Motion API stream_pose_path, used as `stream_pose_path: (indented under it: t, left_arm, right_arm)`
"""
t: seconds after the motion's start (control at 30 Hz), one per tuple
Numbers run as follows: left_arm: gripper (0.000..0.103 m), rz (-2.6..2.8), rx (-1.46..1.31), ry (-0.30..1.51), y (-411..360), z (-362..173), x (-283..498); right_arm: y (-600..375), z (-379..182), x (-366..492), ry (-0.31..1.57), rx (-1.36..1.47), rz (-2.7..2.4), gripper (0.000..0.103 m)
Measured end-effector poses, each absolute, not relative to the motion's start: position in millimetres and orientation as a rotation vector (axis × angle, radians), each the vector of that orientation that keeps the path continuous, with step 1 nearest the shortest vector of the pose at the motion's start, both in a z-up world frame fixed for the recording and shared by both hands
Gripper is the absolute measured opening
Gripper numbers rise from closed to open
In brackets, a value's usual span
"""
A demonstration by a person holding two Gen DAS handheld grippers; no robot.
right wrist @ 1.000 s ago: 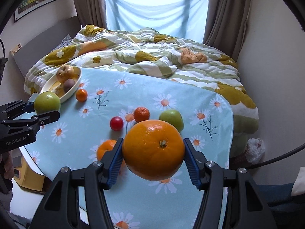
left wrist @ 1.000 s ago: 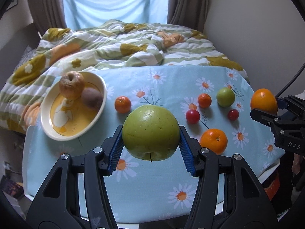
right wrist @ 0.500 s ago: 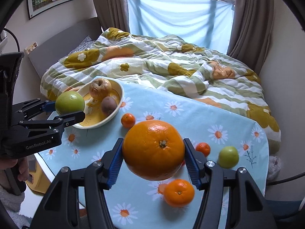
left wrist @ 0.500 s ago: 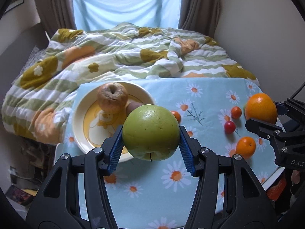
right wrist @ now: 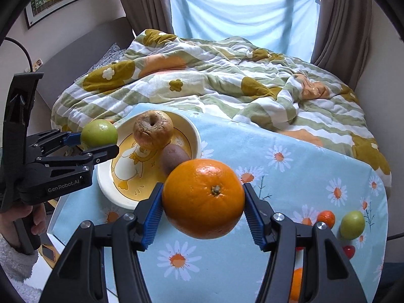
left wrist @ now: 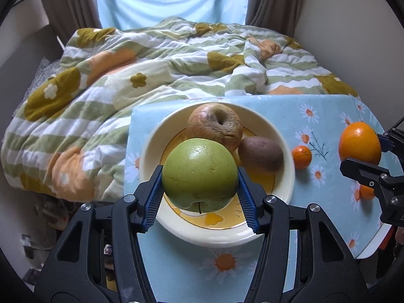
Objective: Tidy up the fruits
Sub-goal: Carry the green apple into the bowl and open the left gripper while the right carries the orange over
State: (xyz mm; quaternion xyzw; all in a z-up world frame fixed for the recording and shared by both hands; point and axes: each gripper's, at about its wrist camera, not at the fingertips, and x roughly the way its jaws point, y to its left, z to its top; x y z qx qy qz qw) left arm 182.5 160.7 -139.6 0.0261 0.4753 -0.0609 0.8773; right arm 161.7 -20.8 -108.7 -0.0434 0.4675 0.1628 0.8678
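Above the cream round ceramic bowl [left wrist: 284, 174] in the left wrist view, the left gripper [left wrist: 199, 176] clamps a large green apple [left wrist: 199, 174], while the right wrist view shows the right gripper [right wrist: 203, 199] clamping a big round orange [right wrist: 203, 198] over the daisy-printed blue tablecloth [right wrist: 290, 176].

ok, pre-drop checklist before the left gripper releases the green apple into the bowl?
1. Left gripper pads clamp the large green apple: ok.
2. Apple over the cream bowl with yellow duck print, not the tablecloth: ok.
3. Free floor in the bowl: not ok; the wrinkled brown apple and the brown kiwi fill the far half, so only the near side is open.
4. Height above the bowl floor: cannot tell.
5. Right gripper holding the large orange stays clear of the drop path: ok.
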Motion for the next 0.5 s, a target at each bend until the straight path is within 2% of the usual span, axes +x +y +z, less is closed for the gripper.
stream_pose_path:
  t: [0.5]
  left_arm:
    - [0.061,-0.209,0.122,1.021,181,-177,217]
  right_arm:
    - [4,-124,176,1.018,-0.073,0.258,0.056]
